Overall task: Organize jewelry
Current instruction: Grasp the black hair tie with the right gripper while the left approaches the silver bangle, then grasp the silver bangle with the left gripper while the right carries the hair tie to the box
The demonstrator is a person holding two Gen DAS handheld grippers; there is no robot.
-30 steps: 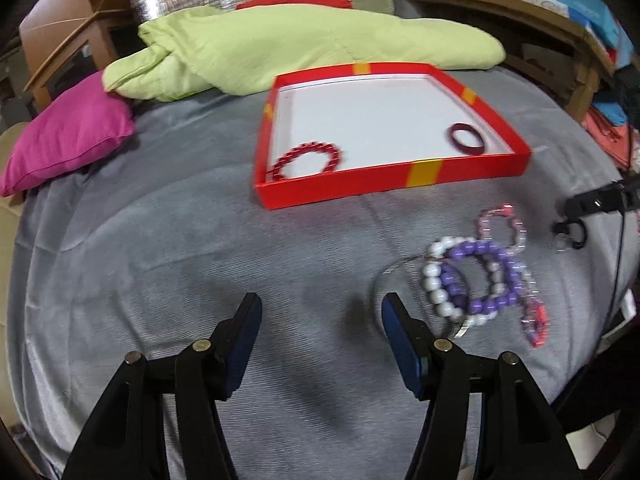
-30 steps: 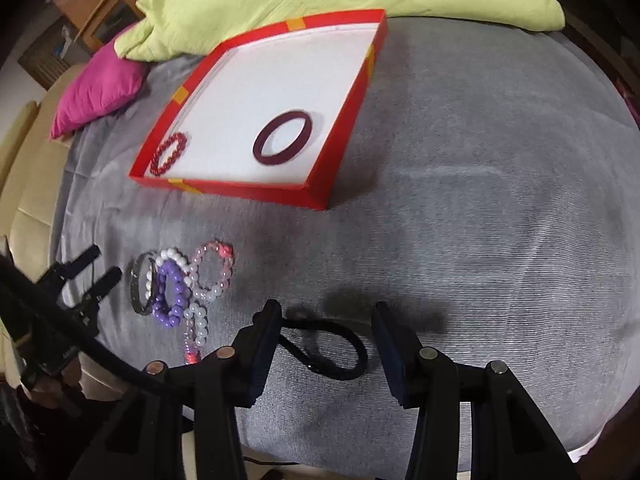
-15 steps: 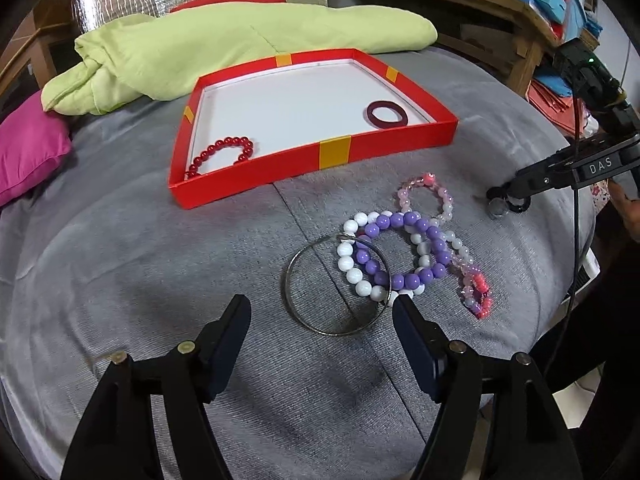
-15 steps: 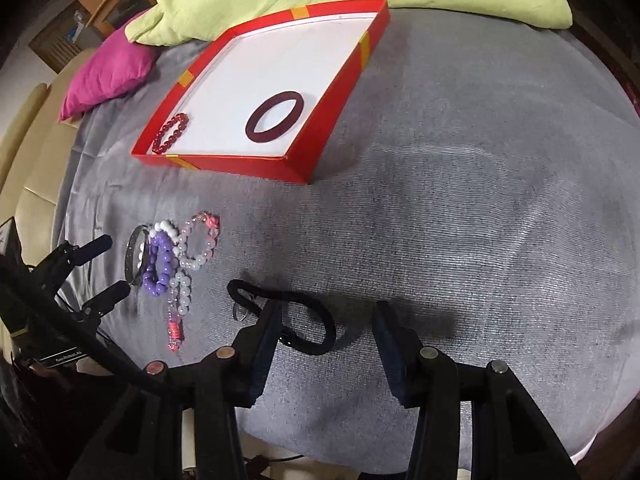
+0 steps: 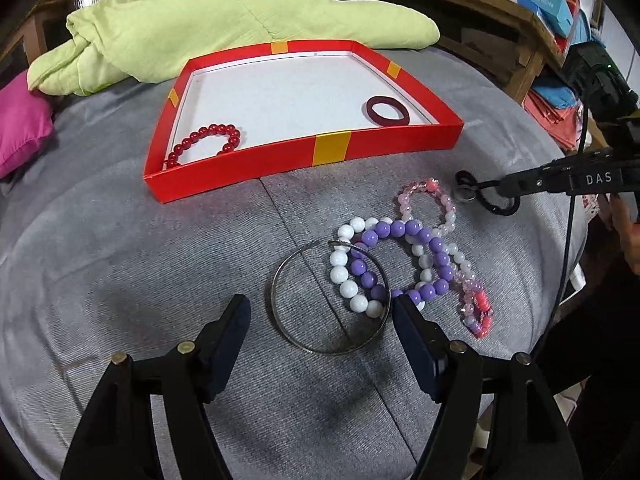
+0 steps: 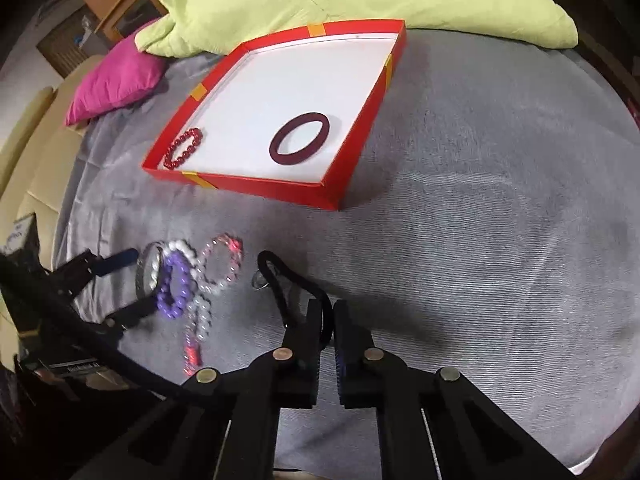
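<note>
1. While the right gripper pinches the black cord bracelet, its jaws nearly together with the cord between them, the free loop of that cord lies on the grey bedcover just ahead of the fingertips, with a small metal ring at its far end.
2. Just left of the cord, seen from the right wrist, lies a cluster of loose bracelets: a pink bead bracelet, a purple bead bracelet, a white bead bracelet and a thin metal bangle, all overlapping or touching one another.
3. Over the bangle hovers the left gripper with its jaws wide apart and nothing pressed between the pads; the bangle lies between the fingertips, its right edge close to the right finger.
4. Beyond the cluster sits a red tray with yellow bands and a white floor, holding a red bead bracelet in its near left corner and a dark maroon bangle toward its right side, well apart from each other.
5. Behind the tray a light green quilt is bunched up, and a pink pillow lies to its left.
6. At the right edge of the left wrist view, part of a hand shows beside the right gripper's body.
</note>
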